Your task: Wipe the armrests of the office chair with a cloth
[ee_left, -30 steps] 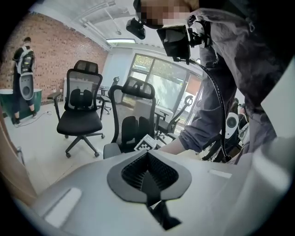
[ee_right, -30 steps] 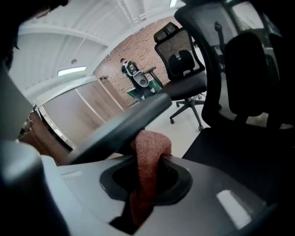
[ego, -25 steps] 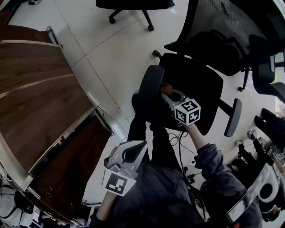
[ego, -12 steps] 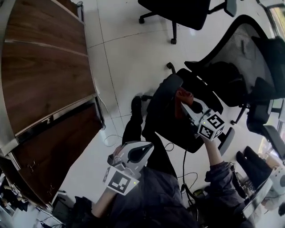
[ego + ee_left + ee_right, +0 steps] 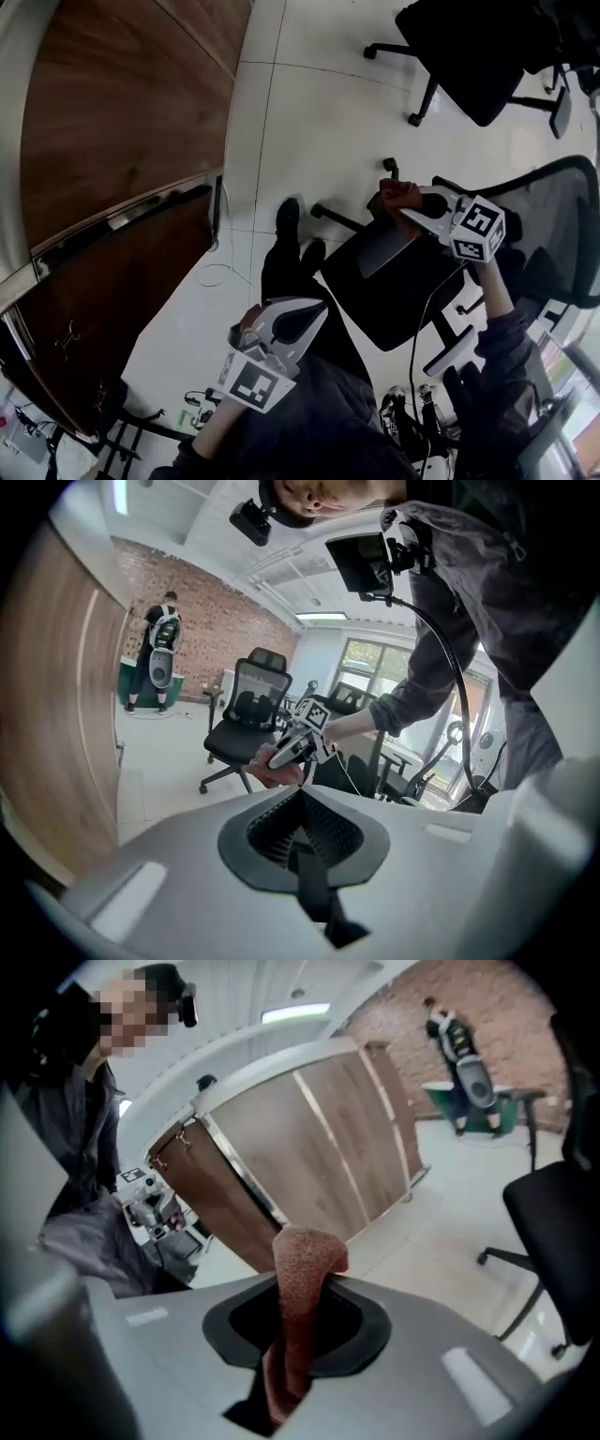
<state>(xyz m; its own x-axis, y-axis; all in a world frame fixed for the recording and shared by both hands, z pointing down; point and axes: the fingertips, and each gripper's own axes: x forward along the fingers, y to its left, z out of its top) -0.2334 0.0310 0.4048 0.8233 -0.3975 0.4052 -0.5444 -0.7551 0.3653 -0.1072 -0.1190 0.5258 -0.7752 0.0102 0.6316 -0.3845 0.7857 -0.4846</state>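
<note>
**Head view.** The right hand-held gripper (image 5: 414, 202) sits at 2 o'clock in the frame, clamped on a reddish cloth (image 5: 397, 193). The cloth is at the far end of the grey armrest (image 5: 382, 251) of the office chair (image 5: 398, 300). Contact between the two cannot be confirmed. The left hand-held gripper (image 5: 302, 319) sits at 6 o'clock, close to the person's body and well apart from the chair. The wooden desk (image 5: 122, 112) fills 10 o'clock.

**Left gripper view.** The jaws are together with nothing between them.

**Right gripper view.** The jaws pinch a bunched fold of the cloth. Its free end rises past them toward 12 o'clock.

**Handling.** The cloth looks soft, light and limp, so it likely needs a deep grip on a bunched fold. The armrest looks rigid. The chair may roll under pressure, and the free left hand-held gripper could steady it.
</note>
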